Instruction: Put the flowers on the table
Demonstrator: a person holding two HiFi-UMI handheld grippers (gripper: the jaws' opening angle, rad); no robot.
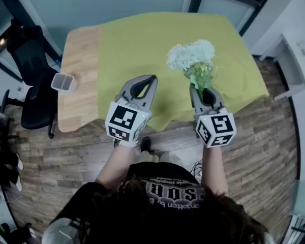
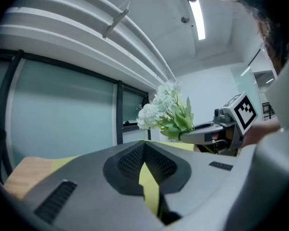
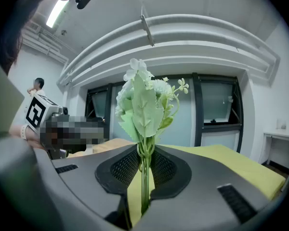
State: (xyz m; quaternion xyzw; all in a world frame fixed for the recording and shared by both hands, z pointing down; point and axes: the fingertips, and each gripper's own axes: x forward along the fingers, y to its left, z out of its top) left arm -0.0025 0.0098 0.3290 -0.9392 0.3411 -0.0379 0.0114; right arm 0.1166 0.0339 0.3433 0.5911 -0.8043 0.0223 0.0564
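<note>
A bunch of white flowers (image 1: 190, 55) with green leaves stands upright above the yellow-green cloth (image 1: 137, 39) on the table. My right gripper (image 1: 197, 88) is shut on its stems, near the table's front edge. In the right gripper view the thin green stems (image 3: 144, 177) run up between the pads (image 3: 171, 170), and the blooms (image 3: 144, 100) rise above the jaws. My left gripper (image 1: 151, 79) hangs beside it to the left, shut with nothing in it. The left gripper view (image 2: 144, 160) shows the flowers (image 2: 166, 109) and the right gripper (image 2: 183, 136) to its right.
The cloth leaves a strip of bare wooden tabletop (image 1: 81, 75) at the left, where a small grey container (image 1: 64, 82) stands near the edge. A black office chair (image 1: 30, 75) is left of the table. White furniture (image 1: 300, 55) stands at the right.
</note>
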